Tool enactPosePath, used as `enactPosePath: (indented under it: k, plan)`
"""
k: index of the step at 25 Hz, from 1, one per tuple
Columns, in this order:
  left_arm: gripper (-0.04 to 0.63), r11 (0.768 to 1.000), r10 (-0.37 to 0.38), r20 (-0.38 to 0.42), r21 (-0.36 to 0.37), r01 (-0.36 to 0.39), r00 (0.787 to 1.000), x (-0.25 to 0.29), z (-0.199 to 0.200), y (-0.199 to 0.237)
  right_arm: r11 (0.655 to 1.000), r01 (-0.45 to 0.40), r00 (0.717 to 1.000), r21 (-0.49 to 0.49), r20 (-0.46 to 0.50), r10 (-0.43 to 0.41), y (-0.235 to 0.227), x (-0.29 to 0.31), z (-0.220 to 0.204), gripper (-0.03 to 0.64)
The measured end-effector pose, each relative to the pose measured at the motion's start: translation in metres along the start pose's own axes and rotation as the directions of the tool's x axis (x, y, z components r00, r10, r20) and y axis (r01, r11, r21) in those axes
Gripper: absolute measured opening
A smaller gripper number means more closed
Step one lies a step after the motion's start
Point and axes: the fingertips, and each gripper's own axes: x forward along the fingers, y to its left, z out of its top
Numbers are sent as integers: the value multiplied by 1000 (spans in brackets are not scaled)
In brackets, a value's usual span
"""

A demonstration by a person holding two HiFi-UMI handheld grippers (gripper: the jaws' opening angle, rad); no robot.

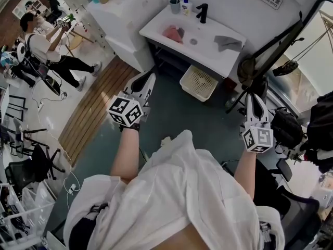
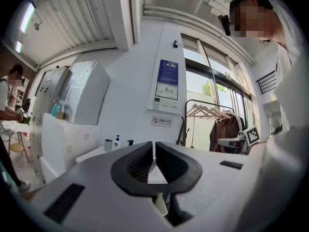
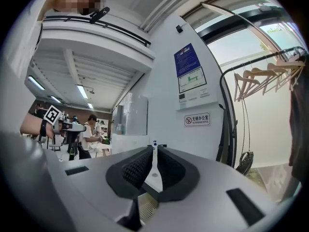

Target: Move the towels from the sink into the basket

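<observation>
In the head view a pink towel (image 1: 174, 33) lies on the left of the white sink top (image 1: 156, 22), and a grey towel (image 1: 228, 42) lies on its right. A cream mesh basket (image 1: 198, 82) stands on the floor in front of the sink; it also shows under the jaws in the right gripper view, basket (image 3: 148, 208). My left gripper (image 1: 145, 82) is held in the air, well short of the sink. It is shut and holds nothing (image 2: 154, 146). My right gripper (image 1: 251, 99) hangs to the right of the basket, also shut and holding nothing (image 3: 154, 151).
A cup (image 1: 175, 5), a soap bottle (image 1: 186, 5) and a black faucet (image 1: 202, 12) stand at the sink's back edge. A black stand (image 1: 270, 46) leans at the right, with dark bags (image 1: 286, 126) below it. A person (image 1: 47, 51) works at the far left near chairs (image 1: 31, 160).
</observation>
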Motion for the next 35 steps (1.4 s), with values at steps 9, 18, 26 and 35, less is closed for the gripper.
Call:
enactPosePath:
  k: [9, 18, 26, 35]
  plan:
    - [25, 1000, 0, -23, -15, 0, 1000, 13, -10, 3, 1000, 14, 1000, 21, -12, -14, -16, 9, -6, 32]
    - [25, 999, -16, -19, -34, 15, 1000, 84, -14, 36, 1000, 27, 999, 7, -38, -27, -51, 65, -17, 34]
    - [25, 998, -30, -22, -54, 29, 999, 165, -14, 81, 1000, 28, 995, -3, -91, -28, -88, 142, -27, 51]
    - [25, 998, -35, -56, -58, 32, 998, 216, -24, 127, 999, 23, 991, 27, -130, -19, -108, 216, -50, 95]
